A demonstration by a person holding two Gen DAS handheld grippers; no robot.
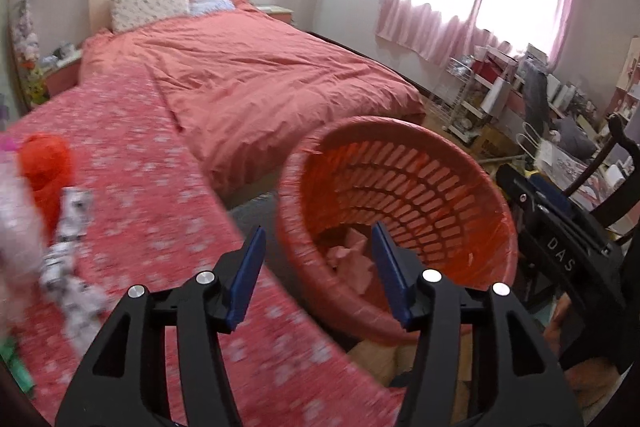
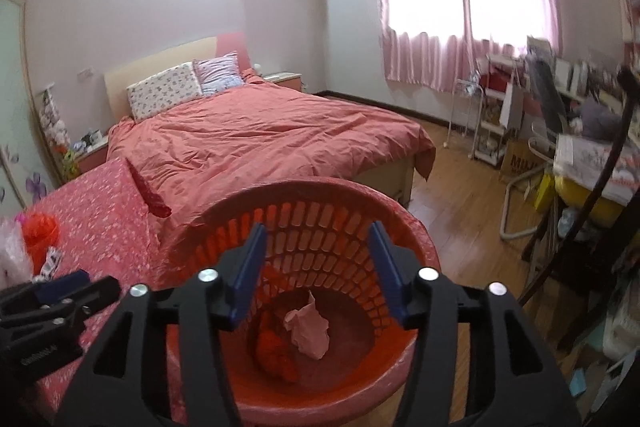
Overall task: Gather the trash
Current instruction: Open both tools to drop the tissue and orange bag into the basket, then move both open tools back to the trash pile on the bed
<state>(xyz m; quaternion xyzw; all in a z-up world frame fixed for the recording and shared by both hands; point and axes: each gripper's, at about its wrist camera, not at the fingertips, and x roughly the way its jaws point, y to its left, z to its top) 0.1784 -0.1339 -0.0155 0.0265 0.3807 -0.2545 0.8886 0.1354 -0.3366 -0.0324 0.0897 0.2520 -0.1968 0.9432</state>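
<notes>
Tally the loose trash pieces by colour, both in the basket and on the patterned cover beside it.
Pink crumpled paper, in the red basket: 1
Red-orange crumpled piece, in the basket: 1
Red-orange piece, on the patterned cover: 1
Black-and-white wrapper, on the cover: 1
Pale pink-white piece, blurred, at the cover's edge: 1
Total: 5

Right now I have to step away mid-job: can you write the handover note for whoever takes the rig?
Left gripper: open, nothing between its fingers, over the edge of the flowered cloth beside the basket.
Right gripper: open, empty, above the red basket.
Done: pink crumpled paper and a red wad lie in the basket bottom.
Left: on the cloth, at the left gripper's far left, an orange-red wad, a black-and-white crumpled piece and some clear plastic. Blur hides detail there.
</notes>
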